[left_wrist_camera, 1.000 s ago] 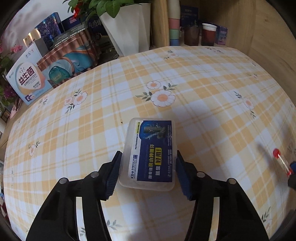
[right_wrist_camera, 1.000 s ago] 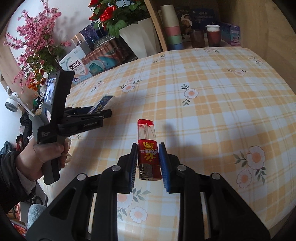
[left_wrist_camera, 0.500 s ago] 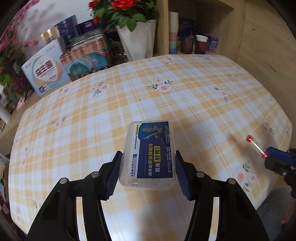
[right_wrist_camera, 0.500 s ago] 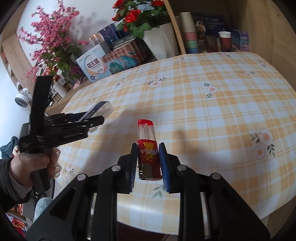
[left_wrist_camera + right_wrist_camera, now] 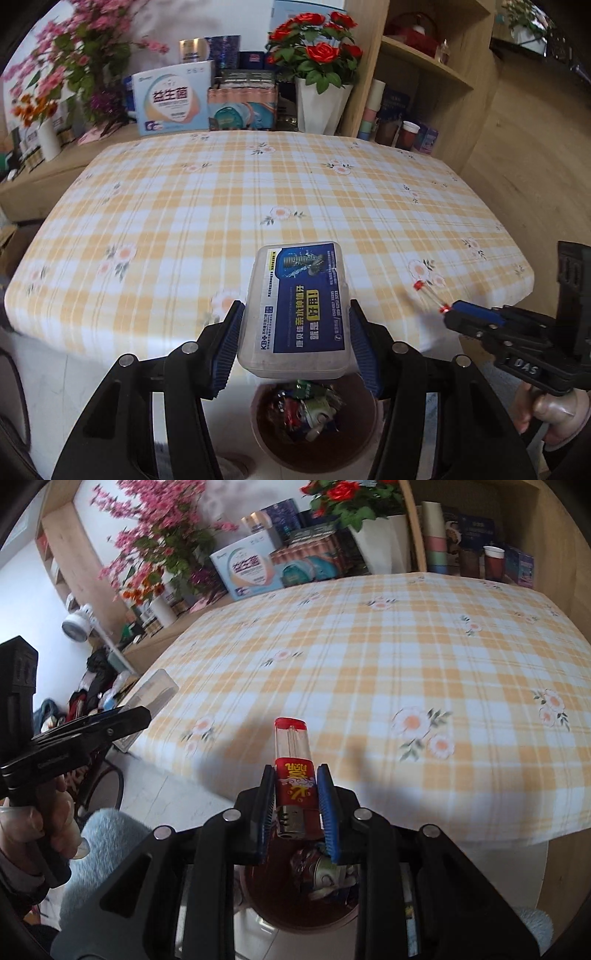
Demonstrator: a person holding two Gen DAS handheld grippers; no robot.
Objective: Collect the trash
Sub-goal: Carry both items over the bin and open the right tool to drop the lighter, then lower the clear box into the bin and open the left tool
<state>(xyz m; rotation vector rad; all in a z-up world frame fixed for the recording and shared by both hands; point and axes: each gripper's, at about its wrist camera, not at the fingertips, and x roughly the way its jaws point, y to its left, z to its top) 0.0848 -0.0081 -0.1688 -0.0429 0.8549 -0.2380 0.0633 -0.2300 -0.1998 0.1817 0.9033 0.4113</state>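
My left gripper (image 5: 295, 347) is shut on a clear plastic box with a blue label (image 5: 299, 306) and holds it in the air over a brown trash bin (image 5: 314, 424) on the floor, which holds crumpled wrappers. My right gripper (image 5: 297, 808) is shut on a red lighter (image 5: 295, 775) and holds it above the same bin (image 5: 295, 897). Each gripper shows in the other's view: the right one with the lighter (image 5: 476, 317) at right, the left one with the box (image 5: 92, 734) at left.
A table with a yellow plaid flowered cloth (image 5: 258, 206) lies just beyond the bin. Boxes (image 5: 171, 98), a white vase of red roses (image 5: 321, 99) and cups (image 5: 410, 133) stand behind it. A wooden shelf unit (image 5: 424, 66) rises at back right.
Both grippers have pulled back from over the table and past its front edge, and now hang over the trash bin on the floor. Each still holds its object.
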